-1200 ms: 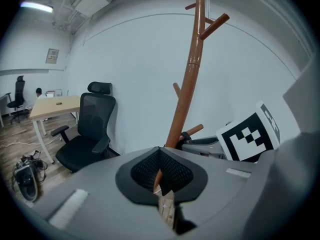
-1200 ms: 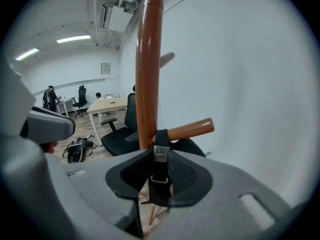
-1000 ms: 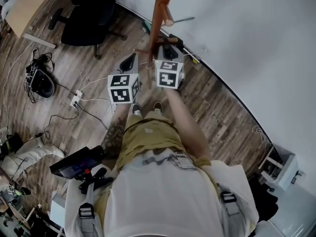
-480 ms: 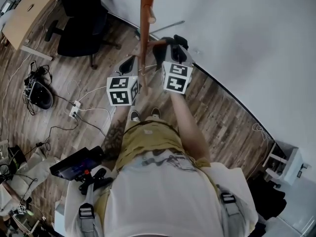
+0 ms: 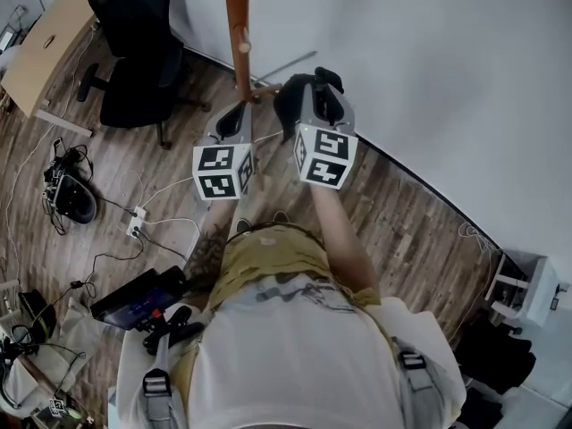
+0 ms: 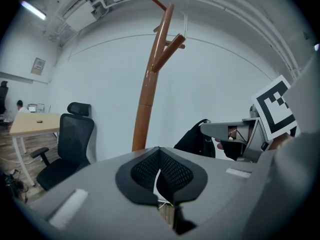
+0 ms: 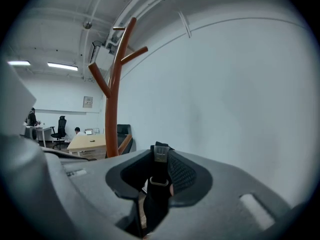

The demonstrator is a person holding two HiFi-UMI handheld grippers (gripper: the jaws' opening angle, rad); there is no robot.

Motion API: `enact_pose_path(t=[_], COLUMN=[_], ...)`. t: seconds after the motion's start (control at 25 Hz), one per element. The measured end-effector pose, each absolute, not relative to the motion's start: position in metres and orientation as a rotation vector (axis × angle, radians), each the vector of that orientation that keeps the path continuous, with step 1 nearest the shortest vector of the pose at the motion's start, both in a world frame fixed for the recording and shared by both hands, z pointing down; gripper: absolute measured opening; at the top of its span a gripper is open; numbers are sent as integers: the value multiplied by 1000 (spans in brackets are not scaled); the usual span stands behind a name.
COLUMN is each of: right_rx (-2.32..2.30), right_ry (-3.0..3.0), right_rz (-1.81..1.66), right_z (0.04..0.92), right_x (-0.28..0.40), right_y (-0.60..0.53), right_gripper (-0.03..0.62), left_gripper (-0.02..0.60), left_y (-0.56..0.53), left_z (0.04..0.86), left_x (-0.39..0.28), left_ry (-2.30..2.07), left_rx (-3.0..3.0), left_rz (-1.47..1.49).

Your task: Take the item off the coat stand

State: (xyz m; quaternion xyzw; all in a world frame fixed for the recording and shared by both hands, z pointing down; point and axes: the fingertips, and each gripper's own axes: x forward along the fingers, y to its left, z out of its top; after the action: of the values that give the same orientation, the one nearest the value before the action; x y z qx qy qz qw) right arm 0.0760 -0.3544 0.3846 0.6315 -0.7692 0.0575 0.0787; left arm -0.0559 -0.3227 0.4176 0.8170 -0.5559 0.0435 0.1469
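Strap of black item (image 6: 196, 140) clamped in the right gripper (image 7: 158, 156), off the coat stand (image 6: 150, 84).

The item hangs as a dark bundle from the right gripper's jaws, which are pinched on a narrow strap with a metal ring. It sits just right of the stand's trunk, and the pegs look bare. The left gripper (image 6: 159, 156) has its jaws together with nothing between them, on the near left of the stand. The grip is on the thin strap alone, so a quick swing might let it slide through the pads, and the loose bundle could snag a low peg because the stand is so close. Cables (image 5: 152, 195) on the floor at the left could catch a foot. No brand reads: a small tag on the strap and a framed notice on the far wall are too small, and the gripper cubes show only square markers.
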Motion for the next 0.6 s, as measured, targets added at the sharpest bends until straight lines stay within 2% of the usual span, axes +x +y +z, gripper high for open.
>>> enact_pose_path(t=[0.6], right_rx=[2023], right_ry=[-2495], right_rz=[-86], right_z=[264], right_x=[77], right_y=[-311], right_gripper=[100], left_gripper=[0], left_y=[-309], left_z=[317], left_x=[-33], left_ry=[-1559], left_rx=[2568], left_rz=[-99])
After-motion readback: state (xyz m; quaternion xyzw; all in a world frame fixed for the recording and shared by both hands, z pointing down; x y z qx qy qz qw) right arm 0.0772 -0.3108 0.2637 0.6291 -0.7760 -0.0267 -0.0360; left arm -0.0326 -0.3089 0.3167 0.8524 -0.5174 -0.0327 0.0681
